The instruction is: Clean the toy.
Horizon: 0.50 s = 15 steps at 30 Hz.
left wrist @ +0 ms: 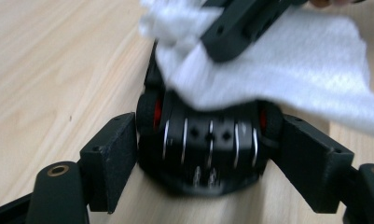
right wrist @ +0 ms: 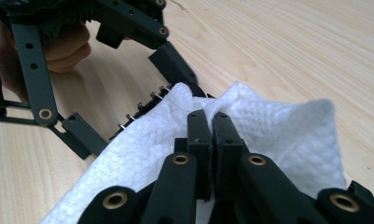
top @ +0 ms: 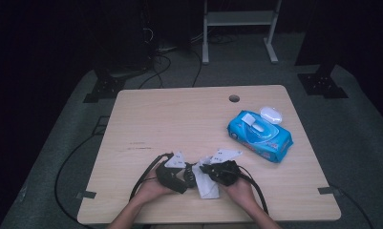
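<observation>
High view: your two grippers meet at the table's near edge, a white wipe (top: 204, 183) between them
Wipe: it lies on the table (top: 179, 119) and drapes over a small black object (left wrist: 208, 149); you see the white sheet covering the object's top in the left gripper view
Object: it sits between the spread jaws of your left gripper (left wrist: 208, 186); whether the pads press on it you cannot tell, so treat it as cradled, not clamped
Right gripper (right wrist: 211, 126): clenched on a fold of the wipe, jaws together with cloth pinched between
Key relation: the wipe lies on the object, the right gripper above it; your right hand is the one to rub
Farther off: blue wipe pack (top: 260, 135), lid open, well apart to the right
</observation>
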Motion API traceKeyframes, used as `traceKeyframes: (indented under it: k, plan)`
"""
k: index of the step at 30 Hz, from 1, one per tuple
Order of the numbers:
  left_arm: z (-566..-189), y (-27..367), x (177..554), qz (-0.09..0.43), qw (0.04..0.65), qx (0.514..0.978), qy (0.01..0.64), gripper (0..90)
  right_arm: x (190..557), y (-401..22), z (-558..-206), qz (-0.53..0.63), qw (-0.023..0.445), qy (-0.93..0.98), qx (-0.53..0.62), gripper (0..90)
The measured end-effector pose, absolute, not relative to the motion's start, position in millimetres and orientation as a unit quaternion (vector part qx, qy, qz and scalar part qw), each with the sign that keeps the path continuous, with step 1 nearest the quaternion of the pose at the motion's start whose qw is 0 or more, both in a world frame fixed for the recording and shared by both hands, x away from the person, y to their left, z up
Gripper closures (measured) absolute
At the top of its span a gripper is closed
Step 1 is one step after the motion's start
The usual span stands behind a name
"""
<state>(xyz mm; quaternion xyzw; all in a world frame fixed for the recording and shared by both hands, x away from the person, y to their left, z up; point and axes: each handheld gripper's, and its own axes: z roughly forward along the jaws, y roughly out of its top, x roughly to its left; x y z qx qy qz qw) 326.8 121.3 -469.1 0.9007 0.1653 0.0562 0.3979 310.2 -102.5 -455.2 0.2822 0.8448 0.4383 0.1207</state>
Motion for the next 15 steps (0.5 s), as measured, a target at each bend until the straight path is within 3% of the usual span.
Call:
traceKeyframes:
  k: [4, 8, 15]
  plan:
    - [-468.6, 119.2, 324.7, 0.074, 0.391, 0.904, 0.154, 26.8, 308.0, -98.9, -455.4, 0.436, 0.123, 0.847, 0.279, 87.2]
    - [-468.8, 115.3, 324.5, 0.073, 0.389, 0.907, 0.146, 27.0, 301.4, -81.0, -458.1, 0.451, 0.097, 0.852, 0.249, 87.1]
    - [-471.1, 116.4, 326.1, 0.066, 0.397, 0.903, 0.152, 27.0, 318.6, -85.6, -455.1, 0.434, 0.131, 0.849, 0.272, 87.1]
